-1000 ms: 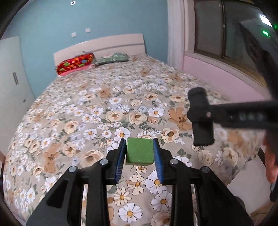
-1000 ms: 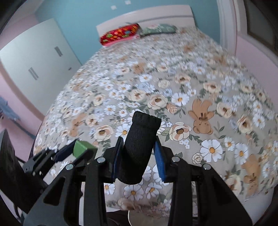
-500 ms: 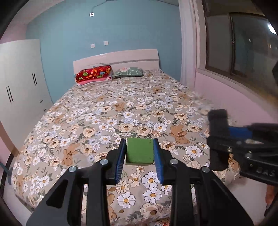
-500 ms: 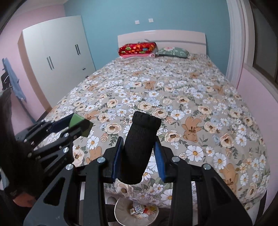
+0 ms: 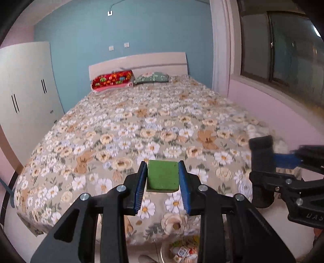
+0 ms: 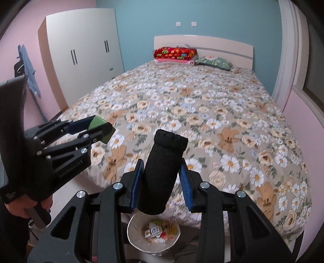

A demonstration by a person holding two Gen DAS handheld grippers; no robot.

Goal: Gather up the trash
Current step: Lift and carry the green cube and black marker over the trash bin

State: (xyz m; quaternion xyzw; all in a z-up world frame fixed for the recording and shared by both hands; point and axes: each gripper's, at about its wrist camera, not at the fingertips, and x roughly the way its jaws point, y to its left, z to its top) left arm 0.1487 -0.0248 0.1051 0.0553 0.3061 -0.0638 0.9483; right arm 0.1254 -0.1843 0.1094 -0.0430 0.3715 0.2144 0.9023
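Both grippers have pulled back from the floral bed point(image 6: 202, 105): left gripper point(image 5: 163, 178) clamps a green foam block point(image 5: 163, 175), right gripper point(image 6: 161, 178) clamps a black knitted cylinder point(image 6: 162, 172), now above the white trash bin point(image 6: 131, 232), ready for dropping.

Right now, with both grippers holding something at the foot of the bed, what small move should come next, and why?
Probably lower the right gripper a little and open it: its black sock hangs almost straight above the trash bin, which already holds wrappers. The left gripper with the green block sits further off.

Blue wall point(image 6: 222, 18), pink side walls — floral bed point(image 6: 202, 105), white wardrobe point(image 6: 81, 50), dark window point(image 5: 283, 50).
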